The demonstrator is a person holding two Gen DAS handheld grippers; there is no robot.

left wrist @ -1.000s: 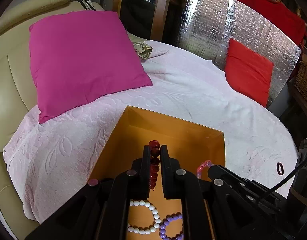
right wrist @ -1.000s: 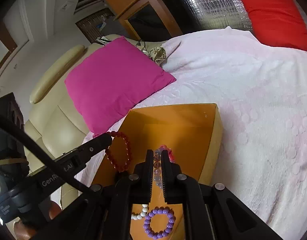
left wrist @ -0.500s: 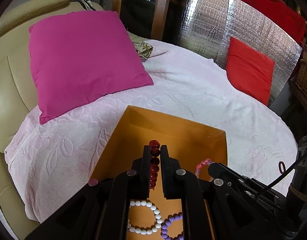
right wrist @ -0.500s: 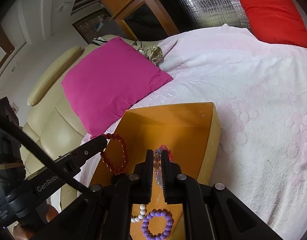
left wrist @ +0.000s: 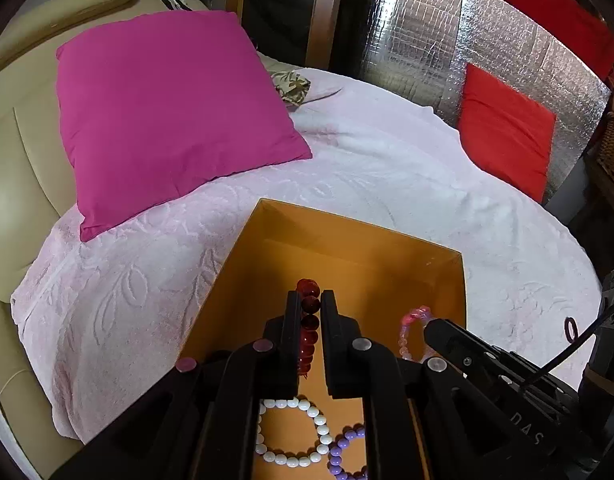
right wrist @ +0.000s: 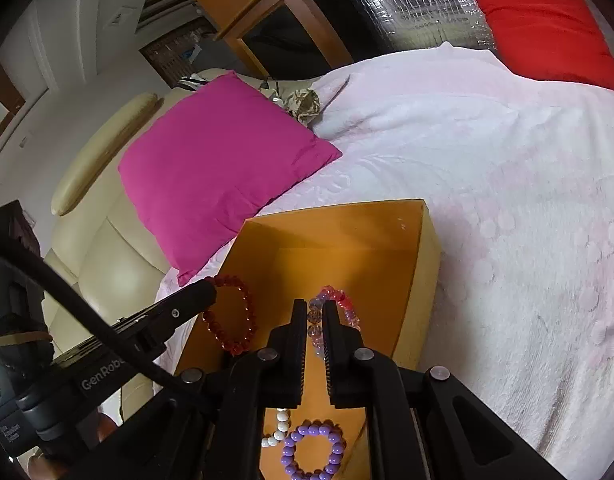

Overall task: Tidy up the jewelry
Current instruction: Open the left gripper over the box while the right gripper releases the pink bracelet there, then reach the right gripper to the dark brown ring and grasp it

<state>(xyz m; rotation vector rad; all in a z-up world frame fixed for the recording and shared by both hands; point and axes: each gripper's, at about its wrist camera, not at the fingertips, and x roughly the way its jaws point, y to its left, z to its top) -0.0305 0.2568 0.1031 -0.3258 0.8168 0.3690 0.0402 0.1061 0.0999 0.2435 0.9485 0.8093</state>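
An open orange box [left wrist: 387, 240] [right wrist: 347, 216] sits on a pale pink bedspread. My left gripper [left wrist: 309, 306] is shut on a dark red bead bracelet [left wrist: 309, 320] and holds it above the box; the bracelet [right wrist: 231, 312] hangs from that gripper [right wrist: 205, 296] in the right wrist view. My right gripper [right wrist: 315, 312] is shut on a pink and clear bead bracelet [right wrist: 341, 304], also above the box; it shows in the left wrist view [left wrist: 411, 324]. A white bead bracelet [left wrist: 293, 432] and a purple bead bracelet [right wrist: 313, 454] lie on the box floor.
A magenta cushion [left wrist: 167, 116] leans on a cream sofa [left wrist: 23, 148] at the left. A red cushion [left wrist: 507, 136] stands against a silver foil panel [left wrist: 467, 48] at the back right. A small dark ring [left wrist: 570, 325] lies on the bedspread right of the box.
Both grippers have shifted slightly over the box with their bracelets still held. Nothing was let go.
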